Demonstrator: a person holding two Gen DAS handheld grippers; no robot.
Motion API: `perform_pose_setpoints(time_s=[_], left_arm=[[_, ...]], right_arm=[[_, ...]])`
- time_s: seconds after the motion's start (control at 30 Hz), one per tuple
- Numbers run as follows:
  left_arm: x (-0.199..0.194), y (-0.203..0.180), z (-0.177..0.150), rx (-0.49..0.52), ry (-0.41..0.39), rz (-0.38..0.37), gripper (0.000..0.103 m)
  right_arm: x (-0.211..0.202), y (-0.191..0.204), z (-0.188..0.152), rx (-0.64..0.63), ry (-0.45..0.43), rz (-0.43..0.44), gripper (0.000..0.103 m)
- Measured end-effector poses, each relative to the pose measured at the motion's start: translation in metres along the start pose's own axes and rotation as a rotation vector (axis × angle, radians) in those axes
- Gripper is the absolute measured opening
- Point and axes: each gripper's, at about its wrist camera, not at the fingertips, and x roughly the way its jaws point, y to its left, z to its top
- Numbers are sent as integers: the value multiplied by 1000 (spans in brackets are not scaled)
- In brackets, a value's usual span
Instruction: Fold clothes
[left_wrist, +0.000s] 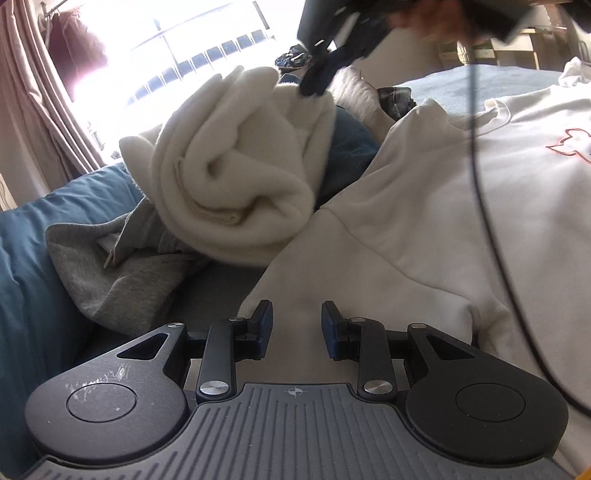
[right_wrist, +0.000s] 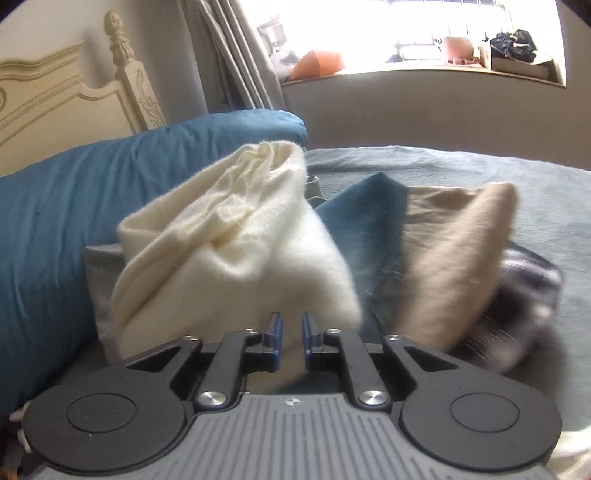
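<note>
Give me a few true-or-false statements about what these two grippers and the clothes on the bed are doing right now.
1. The right gripper holds up a cream fleece sleeve. True.
2. The left gripper is clamped on cloth. False: it is open, with nothing between its fingers.
3. A white sweatshirt with a red outline print lies on the bed. True.
4. The big pillow is red. False: it is blue.
5. A grey garment lies beside the sleeve. True.
</note>
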Motion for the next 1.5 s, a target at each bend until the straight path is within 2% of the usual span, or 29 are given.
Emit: perform_pose_setpoints(time_s=[0.07,0.13,0.17,0.5,0.67,0.83,0.93,1.07,1.27,1.47,1.5], left_arm=[[0,1,-1,2,-1,-3,29],[0,1,-1,5,-2,-7,29],[0,0,-2,8,-3,-6,29],[-2,-5,-9,14,-15,13,29],[-1,-5,-10,14,-20,14,29],[0,-5,-12,8,-25,11,29],[1,-4,-12,11,-23,12,29],[1,-5,-12,14,-22,13,29],[1,-7,-13,26,-23,21,29],[1,-10,-13,39,-24,32,29],[1,-11,-13,42,-25,35,29]], right_arm=[[-13,5,-13,-107,52,5,17],[-11,18,-25,-254,98,-1,31],[-7,25,-31,-330,115,-6,33],[38,99,-87,-1078,281,-61,33],[46,99,-85,-1115,319,-66,32],[25,96,-59,-1016,284,38,32],[27,91,-54,-1004,288,22,32],[40,92,-65,-1089,326,-8,29],[44,96,-77,-1177,321,-44,24],[40,104,-92,-1326,333,-59,22],[40,105,-95,-1346,338,-62,12]])
